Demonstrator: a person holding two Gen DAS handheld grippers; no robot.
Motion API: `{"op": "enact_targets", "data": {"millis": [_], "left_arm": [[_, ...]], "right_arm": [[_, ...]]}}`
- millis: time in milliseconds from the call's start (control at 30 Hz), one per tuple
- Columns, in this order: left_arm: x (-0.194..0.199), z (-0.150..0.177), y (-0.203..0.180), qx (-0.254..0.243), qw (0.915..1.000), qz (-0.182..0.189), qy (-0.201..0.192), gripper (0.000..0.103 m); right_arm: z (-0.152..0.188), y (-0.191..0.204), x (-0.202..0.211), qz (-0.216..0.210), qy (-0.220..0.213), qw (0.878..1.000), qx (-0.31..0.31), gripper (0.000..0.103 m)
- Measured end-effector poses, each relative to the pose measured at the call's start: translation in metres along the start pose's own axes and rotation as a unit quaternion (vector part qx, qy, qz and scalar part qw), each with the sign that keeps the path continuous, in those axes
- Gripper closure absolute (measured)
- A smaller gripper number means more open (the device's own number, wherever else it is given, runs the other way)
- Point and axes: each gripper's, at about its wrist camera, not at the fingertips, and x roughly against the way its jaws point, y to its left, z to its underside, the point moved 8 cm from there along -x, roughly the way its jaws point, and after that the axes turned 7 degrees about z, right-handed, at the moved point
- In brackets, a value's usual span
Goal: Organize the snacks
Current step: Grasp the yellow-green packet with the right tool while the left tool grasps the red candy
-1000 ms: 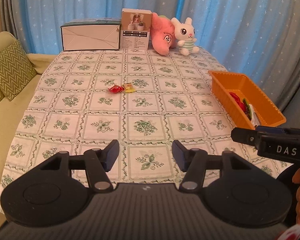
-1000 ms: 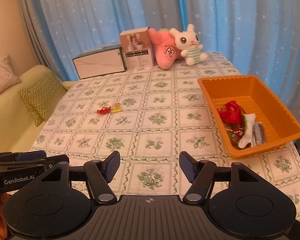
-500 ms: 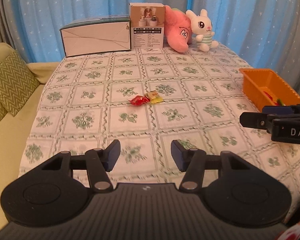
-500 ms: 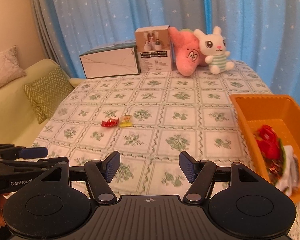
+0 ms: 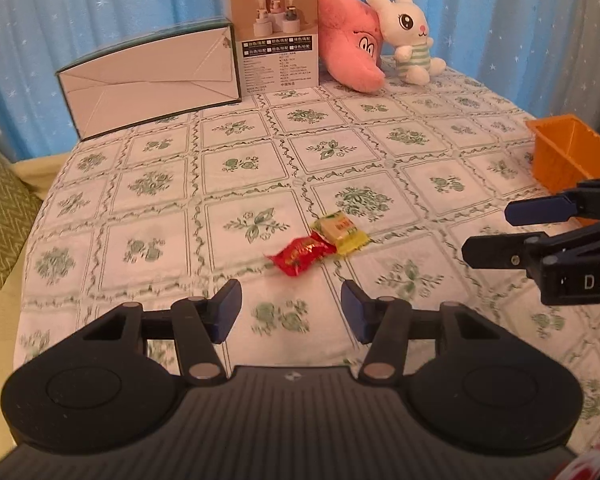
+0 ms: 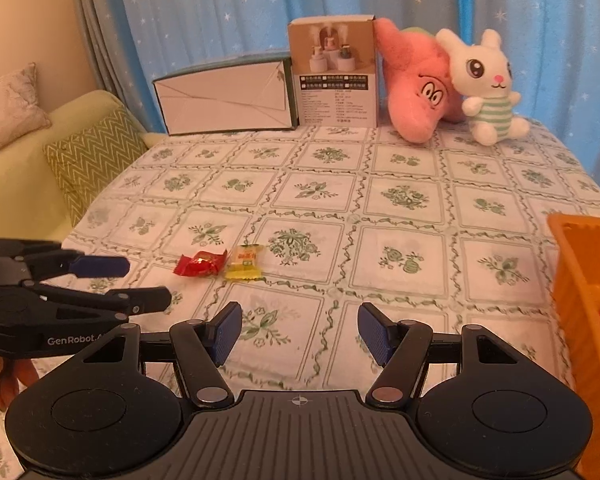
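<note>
A red candy [image 5: 302, 255] and a yellow candy [image 5: 340, 231] lie side by side on the flowered tablecloth [image 5: 240, 168]. My left gripper [image 5: 291, 312] hovers just short of the red candy, its jaws closing with nothing between them. My right gripper [image 6: 299, 334] stands open and empty, farther back from the red candy [image 6: 201, 264] and the yellow candy [image 6: 246, 262]. The orange basket [image 6: 580, 300] sits at the right edge with red wrappers inside. Each gripper shows in the other's view: the right gripper [image 5: 496, 232] and the left gripper [image 6: 140, 284].
At the table's far side stand a long white box [image 6: 226, 98], a brown carton [image 6: 334, 72], a pink plush [image 6: 416, 84] and a white rabbit plush [image 6: 486, 88]. A green sofa with a zigzag cushion [image 6: 94, 156] lies left. Blue curtains hang behind.
Both grippers have moved forward and lower toward the two candies, which now look larger and nearer. The basket has slid toward the right edge of both views. The left jaws have narrowed slightly.
</note>
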Motion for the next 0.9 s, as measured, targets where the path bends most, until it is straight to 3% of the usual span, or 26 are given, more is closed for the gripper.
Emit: {"op": "enact_targets", "data": {"millis": [400, 667, 900], "left_arm": [[-0.05, -0.017, -0.006, -0.089, 0.9953, 0.031, 0.022, 0.063], [-0.054, -0.018, 0.004, -0.066, 0.9959, 0.056, 0.027, 0.081], [-0.043, -0.01, 0.033, -0.002, 0.9994, 0.007, 0.033, 0.084]], "right_arm": [[-0.013, 0.0, -0.048, 0.008, 0.012, 1.0, 0.009, 0.038], [-0.019, 0.003, -0.06, 0.003, 0.006, 1.0, 0.017, 0.038], [-0.026, 0.023, -0.067, -0.029, -0.013, 0.999, 0.042, 0.038]]}}
